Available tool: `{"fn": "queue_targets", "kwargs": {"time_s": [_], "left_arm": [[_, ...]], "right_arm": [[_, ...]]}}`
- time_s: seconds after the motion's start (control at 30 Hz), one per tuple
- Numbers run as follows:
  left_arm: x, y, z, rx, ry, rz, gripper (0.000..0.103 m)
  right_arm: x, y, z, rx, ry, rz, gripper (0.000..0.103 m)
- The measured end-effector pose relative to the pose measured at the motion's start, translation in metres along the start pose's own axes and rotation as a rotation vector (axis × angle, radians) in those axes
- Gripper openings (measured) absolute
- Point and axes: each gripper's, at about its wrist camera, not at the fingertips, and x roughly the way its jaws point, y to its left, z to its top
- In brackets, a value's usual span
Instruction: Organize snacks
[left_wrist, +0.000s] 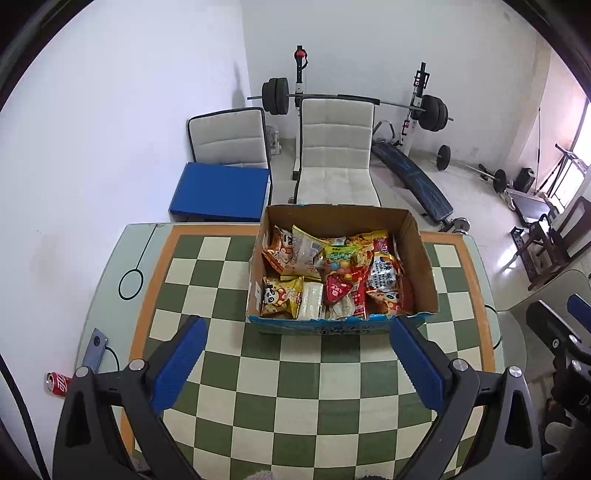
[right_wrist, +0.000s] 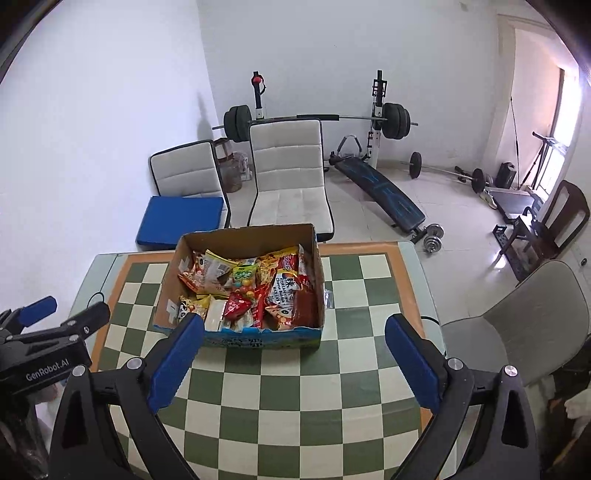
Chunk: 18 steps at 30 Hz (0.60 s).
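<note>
I see a table with a green and cream checkered cloth (left_wrist: 295, 387), and a red soda can (left_wrist: 57, 382) lies on its side by the table's left edge, near a grey-blue phone with a black cable (left_wrist: 96, 349). Behind the table stand two pale padded chairs (left_wrist: 334, 147), and a flat blue cushion (left_wrist: 221, 192) sits on the left one. Further back I see a barbell with black weights on a white rack (right_wrist: 317, 120) and a slanted dark workout bench (right_wrist: 384, 194).

one box (left_wrist: 421, 254), roughly ten snack packets (left_wrist: 384, 277), three chairs (right_wrist: 288, 166), one can (left_wrist: 57, 382)
</note>
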Motion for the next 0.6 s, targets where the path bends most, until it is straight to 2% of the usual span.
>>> {"fn": "queue_targets", "kwargs": {"time_s": [0.6], "left_arm": [[0.027, -0.007, 0.005, 0.039, 0.026, -0.005, 0.101]], "right_arm": [[0.04, -0.002, 0.002, 0.02, 0.039, -0.02, 0.101]]}}
